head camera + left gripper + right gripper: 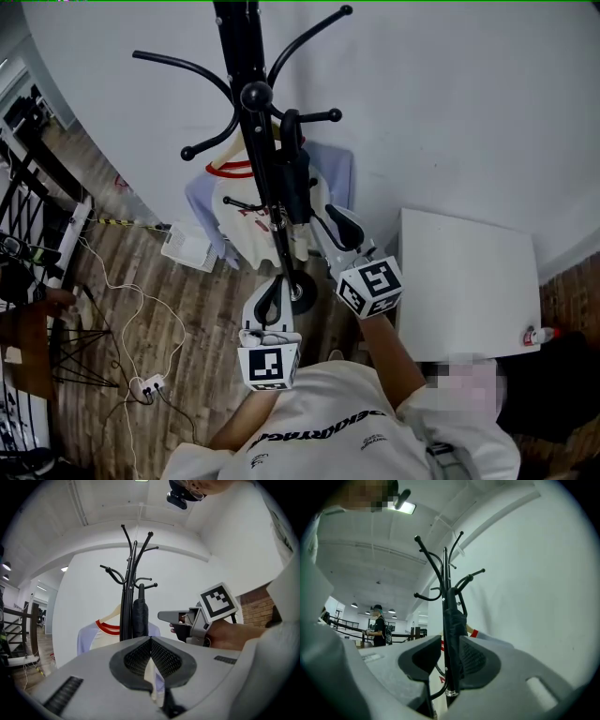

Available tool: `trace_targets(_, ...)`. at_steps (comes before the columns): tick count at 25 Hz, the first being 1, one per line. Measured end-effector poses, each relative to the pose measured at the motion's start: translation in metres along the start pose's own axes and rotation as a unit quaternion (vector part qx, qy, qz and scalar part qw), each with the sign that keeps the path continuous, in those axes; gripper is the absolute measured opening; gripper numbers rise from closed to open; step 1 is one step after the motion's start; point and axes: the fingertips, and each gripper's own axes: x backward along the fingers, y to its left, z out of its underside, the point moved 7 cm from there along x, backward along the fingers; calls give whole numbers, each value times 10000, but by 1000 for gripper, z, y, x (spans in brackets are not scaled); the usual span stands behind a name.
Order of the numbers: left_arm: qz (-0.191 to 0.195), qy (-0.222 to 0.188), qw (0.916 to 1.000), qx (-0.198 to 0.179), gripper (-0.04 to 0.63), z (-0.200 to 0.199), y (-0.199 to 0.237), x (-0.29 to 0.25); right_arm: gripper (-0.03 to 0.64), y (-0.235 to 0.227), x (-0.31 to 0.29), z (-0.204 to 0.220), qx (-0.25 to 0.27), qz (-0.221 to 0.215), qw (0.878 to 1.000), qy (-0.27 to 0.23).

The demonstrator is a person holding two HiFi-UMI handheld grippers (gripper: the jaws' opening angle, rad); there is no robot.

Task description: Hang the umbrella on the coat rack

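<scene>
The black coat rack [255,141] stands against the white wall. A folded black umbrella [296,183] hangs by its curved handle from one of the rack's hooks, tip down, close to the pole. My right gripper [328,217] points at the umbrella's lower part from the right. Its jaws stand apart and the umbrella [453,625] shows through the gap, beyond the pads and untouched. In the left gripper view the right gripper [163,617] sits a little short of the umbrella [140,616]. My left gripper [275,284] is lower, before the rack's base, shut with nothing in it.
A cream and lilac shirt [246,202] on a hanger hangs from the rack behind the umbrella. A white cabinet [469,281] stands to the right, with a small bottle [539,335] on it. A power strip [145,384] and cables lie on the wooden floor at the left. A person [377,625] stands far off.
</scene>
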Motion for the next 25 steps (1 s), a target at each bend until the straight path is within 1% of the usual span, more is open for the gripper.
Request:
trace_targets(3,-1,-33,10000,-29,-3,0,-2,1,22,5,17,-4,77,116,9998,-141)
trace_targets(4,6,-50,10000,-30,-2,0,-3,1,-2,7,22,-6,93,134,9997,-171)
trace_targets(11,95,-87,9999,-51,-3,1,-8,3,-3,25,44,-1,223,182,9995,-105)
trace_targets(16,156,-79,9998,10,-2,-4,-10,3,-3,32,57,5,63,238,9996,-112)
trace_targets(18,164,-107,9998,-1,-2,-4,-11,5,-3,36,61,5,80,244,9996,-109)
trace_targets(23,195,-92,9998,-28,-3,-1,-13,7,-3,47,70,12,-143,92,9998,36)
trace_targets(25,198,-102,9997,-57,-2,2,-13,7,-3,49,72,17,-136,78,9998,125)
